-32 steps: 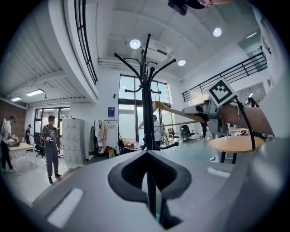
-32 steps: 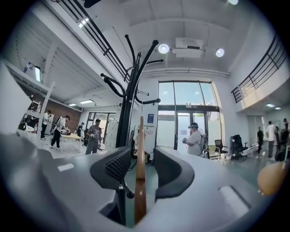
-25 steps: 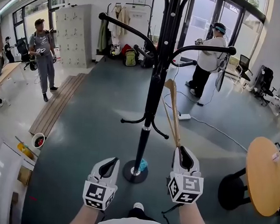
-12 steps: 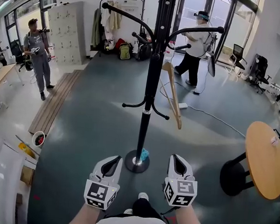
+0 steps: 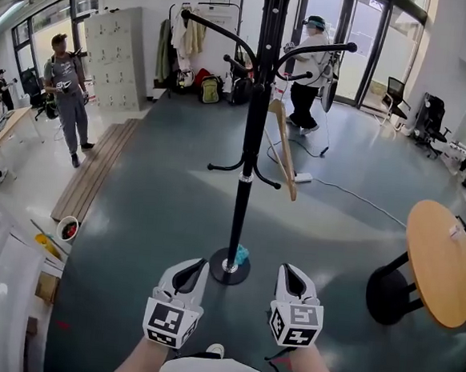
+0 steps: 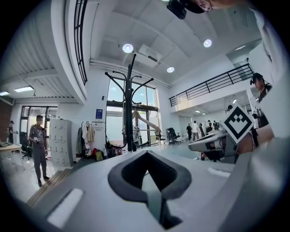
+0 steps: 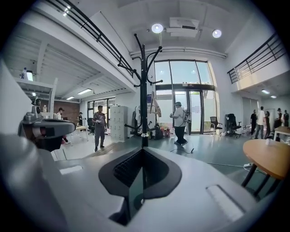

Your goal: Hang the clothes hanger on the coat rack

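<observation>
Hanger [image 5: 287,157] on rack [image 5: 245,166], beyond right claw [image 5: 289,272]

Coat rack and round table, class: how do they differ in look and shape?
The coat rack is black; the round table has a tan wooden top. The coat rack is a tall thin pole with curved arms; the round table is low and wide. The coat rack carries a clothes hanger; the round table does not. Both stand on black bases.
</observation>
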Motion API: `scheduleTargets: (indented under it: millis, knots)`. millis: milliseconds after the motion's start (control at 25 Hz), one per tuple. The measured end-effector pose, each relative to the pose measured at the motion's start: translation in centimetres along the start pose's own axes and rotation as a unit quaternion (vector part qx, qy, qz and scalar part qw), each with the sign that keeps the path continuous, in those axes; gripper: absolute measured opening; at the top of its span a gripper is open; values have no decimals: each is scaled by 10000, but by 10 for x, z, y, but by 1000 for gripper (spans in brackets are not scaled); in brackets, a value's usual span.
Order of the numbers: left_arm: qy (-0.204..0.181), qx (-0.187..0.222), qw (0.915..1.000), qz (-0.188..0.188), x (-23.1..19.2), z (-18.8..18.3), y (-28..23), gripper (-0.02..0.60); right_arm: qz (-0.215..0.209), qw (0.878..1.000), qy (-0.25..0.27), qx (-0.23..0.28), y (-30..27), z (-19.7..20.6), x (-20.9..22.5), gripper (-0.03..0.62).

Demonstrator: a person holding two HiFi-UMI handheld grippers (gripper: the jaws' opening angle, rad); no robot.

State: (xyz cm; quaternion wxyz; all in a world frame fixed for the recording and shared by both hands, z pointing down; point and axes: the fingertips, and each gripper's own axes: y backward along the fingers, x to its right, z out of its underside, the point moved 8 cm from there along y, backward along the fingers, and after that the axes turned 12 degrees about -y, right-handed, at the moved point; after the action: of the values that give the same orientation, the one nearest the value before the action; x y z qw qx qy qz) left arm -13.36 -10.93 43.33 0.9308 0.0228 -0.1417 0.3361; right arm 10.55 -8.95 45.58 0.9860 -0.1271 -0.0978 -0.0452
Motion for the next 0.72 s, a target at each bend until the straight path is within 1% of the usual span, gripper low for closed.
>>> scheduleTargets:
  millis: [280, 600, 720]
  knots:
    - [88, -167, 9998, -31, 54, -2, 38, 0, -109, 9998, -59, -175, 56, 27, 8, 26]
    - [95, -160, 9996, -216, 126, -22, 97, 0, -350, 9991, -28, -236, 143, 50, 17, 26]
    - [99, -173, 9994, -294, 155, -25, 122, 0, -464, 9985, -25, -274, 175, 64, 19, 26]
